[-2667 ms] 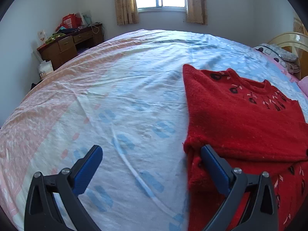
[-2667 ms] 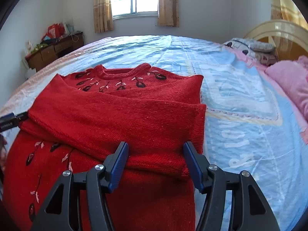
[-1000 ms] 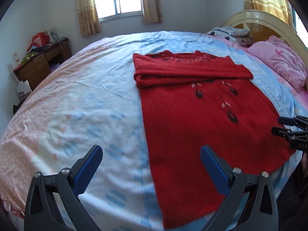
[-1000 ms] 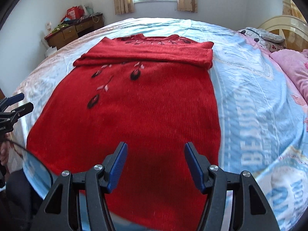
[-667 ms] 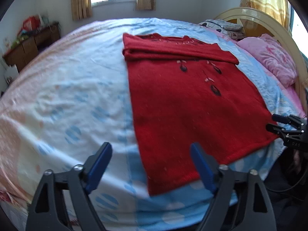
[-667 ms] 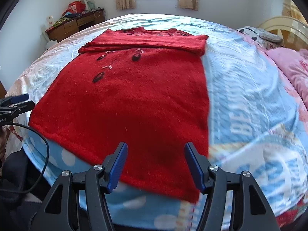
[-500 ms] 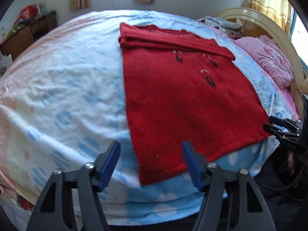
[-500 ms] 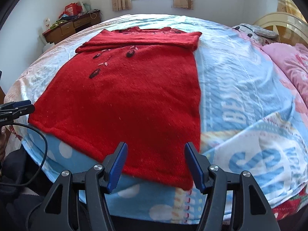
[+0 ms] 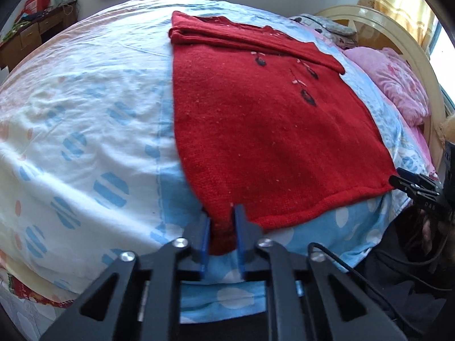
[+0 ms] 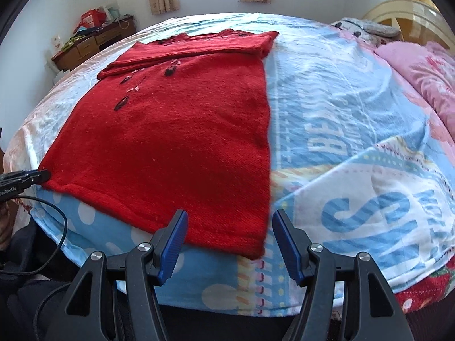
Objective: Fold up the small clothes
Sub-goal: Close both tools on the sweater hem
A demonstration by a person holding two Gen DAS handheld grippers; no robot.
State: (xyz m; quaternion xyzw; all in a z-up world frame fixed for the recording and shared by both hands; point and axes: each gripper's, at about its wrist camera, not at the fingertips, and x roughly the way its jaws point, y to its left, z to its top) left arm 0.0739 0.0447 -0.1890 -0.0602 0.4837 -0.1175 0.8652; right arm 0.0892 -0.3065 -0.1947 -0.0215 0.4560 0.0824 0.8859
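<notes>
The left gripper (image 9: 222, 228) had just been closing, and its 2 blue pads stood clenched on the near left hem corner of the sweater (image 9: 264, 119), a tongue of red knit pinched between them. The right gripper (image 10: 229, 243) stood released, its jaws apart, with the near right hem corner in front of the gap but nothing pressed; in the left wrist view it showed only as a dark tip (image 9: 409, 183) just beside that corner.

The sweater lay flat on the bed (image 10: 355, 108), hem toward the person and neck toward the window, with its 2 sleeves already laid across the chest as a thick band at the far end. A pink pillow (image 9: 392, 85) lay well apart to the right.

The knit looked thick and soft, so it would probably drape and sag between 2 held points, not keep a line. It seemed light enough for a corner pinch, and its fuzzy surface should give the pads good bite with little slip. The hem looked like the firmest place to hold, so the right corner, taken both layers together, seemed the sensible second grip. Held by 1 layer only, the body would likely peel open on the lift toward the shoulders.
</notes>
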